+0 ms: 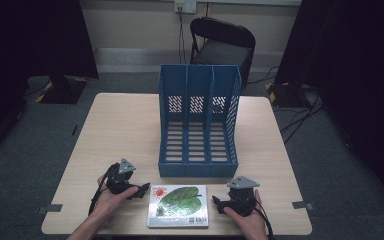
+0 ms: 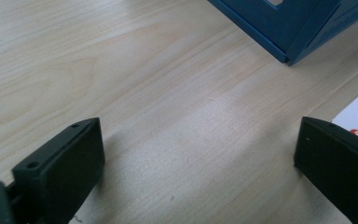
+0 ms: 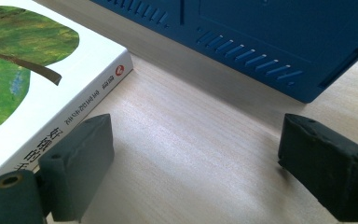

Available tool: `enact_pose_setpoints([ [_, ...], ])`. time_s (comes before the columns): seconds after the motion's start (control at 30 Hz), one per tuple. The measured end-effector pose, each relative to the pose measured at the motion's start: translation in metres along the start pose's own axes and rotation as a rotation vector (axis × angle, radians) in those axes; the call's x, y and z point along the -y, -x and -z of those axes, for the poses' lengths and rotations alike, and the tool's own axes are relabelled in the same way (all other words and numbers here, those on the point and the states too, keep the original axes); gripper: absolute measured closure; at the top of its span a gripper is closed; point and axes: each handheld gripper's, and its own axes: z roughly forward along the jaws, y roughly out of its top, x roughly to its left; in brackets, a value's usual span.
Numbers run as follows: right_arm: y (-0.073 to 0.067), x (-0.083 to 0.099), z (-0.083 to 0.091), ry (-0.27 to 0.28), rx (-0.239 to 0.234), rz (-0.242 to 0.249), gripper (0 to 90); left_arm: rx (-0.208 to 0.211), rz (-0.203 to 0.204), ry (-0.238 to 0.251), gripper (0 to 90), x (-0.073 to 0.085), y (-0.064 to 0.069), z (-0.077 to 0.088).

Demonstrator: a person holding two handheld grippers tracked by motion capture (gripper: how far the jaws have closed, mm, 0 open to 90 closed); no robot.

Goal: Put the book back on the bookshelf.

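My left gripper (image 1: 141,190) rests on the wooden table (image 1: 125,125), just beside the left edge of the picture book (image 1: 178,205); its jaws stand wide apart, with nothing between them. The book lies flat near my edge of the table, in front of the blue three-slot file holder (image 1: 199,120). I judge it to be stiff, rather thin and with a glossy, slippery cover, so I should take it by the spine or an edge, lifting one side first. My right gripper (image 1: 219,203) waits just beside the book's right edge, jaws also fully open and empty.
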Motion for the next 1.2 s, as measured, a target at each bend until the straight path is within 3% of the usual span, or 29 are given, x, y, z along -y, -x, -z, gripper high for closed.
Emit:
enact_pose_setpoints([
  [0.2,-0.001,0.000,0.000,0.000,0.018,-0.012,9.7,-0.001,0.019,-0.012,15.7,-0.002,0.000,0.005],
  [0.33,-0.001,0.000,0.000,0.002,0.020,-0.018,10.2,0.022,0.010,-0.018,16.7,-0.003,0.002,0.006],
  [0.47,-0.001,0.000,0.002,0.004,0.021,-0.030,15.2,0.070,0.026,-0.016,19.6,-0.004,0.004,0.009],
  [0.5,-0.001,-0.002,0.004,0.008,0.001,-0.046,16.0,0.074,0.023,-0.017,19.8,-0.005,0.004,0.010],
  [0.6,-0.002,-0.004,0.006,0.021,0.005,-0.029,16.5,0.078,0.006,-0.007,20.3,-0.006,0.007,0.015],
  [0.9,-0.011,-0.009,0.013,0.085,-0.080,-0.018,19.9,0.166,0.003,0.010,28.1,-0.008,0.021,0.023],
  [1.0,-0.013,-0.010,0.014,0.092,-0.097,-0.020,21.0,0.195,0.001,0.002,29.8,-0.009,0.026,0.023],
  [1.2,-0.025,-0.012,0.017,0.111,-0.165,0.027,23.9,0.237,-0.006,-0.031,32.8,-0.008,0.035,0.021],
])
